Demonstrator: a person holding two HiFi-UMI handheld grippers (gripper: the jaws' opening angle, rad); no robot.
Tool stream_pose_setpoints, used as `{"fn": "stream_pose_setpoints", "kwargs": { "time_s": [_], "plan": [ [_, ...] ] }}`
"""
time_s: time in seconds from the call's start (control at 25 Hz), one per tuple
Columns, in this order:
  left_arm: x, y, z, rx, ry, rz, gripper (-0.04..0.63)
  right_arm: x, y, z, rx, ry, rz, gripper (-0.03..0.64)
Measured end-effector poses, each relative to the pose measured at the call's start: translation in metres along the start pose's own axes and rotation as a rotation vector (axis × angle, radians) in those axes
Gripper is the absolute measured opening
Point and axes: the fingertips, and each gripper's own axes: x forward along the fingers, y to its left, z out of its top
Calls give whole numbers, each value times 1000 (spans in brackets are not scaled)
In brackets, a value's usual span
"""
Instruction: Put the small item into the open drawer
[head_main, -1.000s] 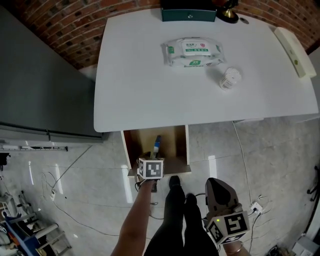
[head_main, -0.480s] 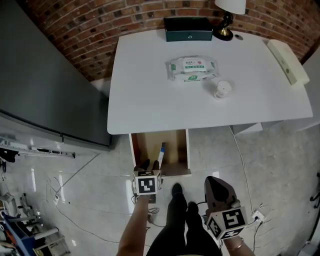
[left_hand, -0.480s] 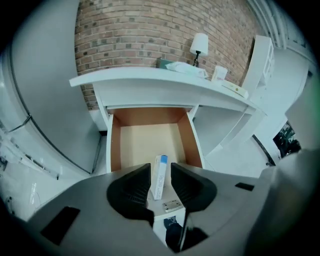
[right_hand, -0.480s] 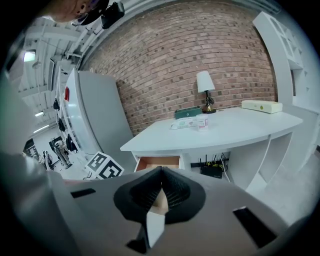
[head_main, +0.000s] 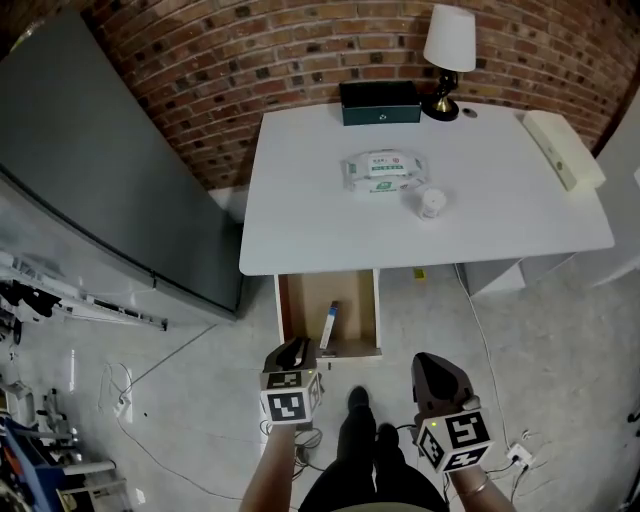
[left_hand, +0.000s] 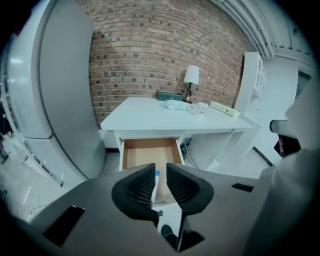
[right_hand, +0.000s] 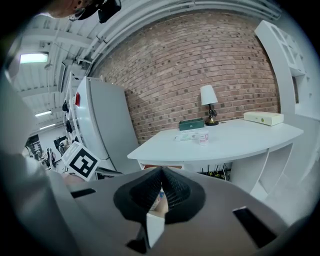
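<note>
One item (head_main: 329, 323) lies, seemingly untouched, beyond closing, empty left tool (head_main: 294, 350)

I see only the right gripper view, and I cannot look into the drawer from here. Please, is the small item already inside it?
Observer: Yes. The small item lies lengthwise on the floor of the open drawer.
Operator: Does the left tool hold something?
Observer: No. The left tool has just been closing its jaws partway, and nothing is between them.
Operator: Is that tool inside the drawer?
Observer: No. It is outside, on the near side of the drawer's front panel.
</note>
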Motion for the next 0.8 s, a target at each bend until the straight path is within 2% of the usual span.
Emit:
{"fn": "stream_pose_setpoints", "kwargs": {
  "time_s": [0.48,0.8],
  "plan": [
    [-140,-38,15,8,-232,62,43,-72,16,28,-56,-94,86,8],
    [-217,-61,13,32,-351,101,34,-118,26,33,-108,-127,136,6]
  ]
}}
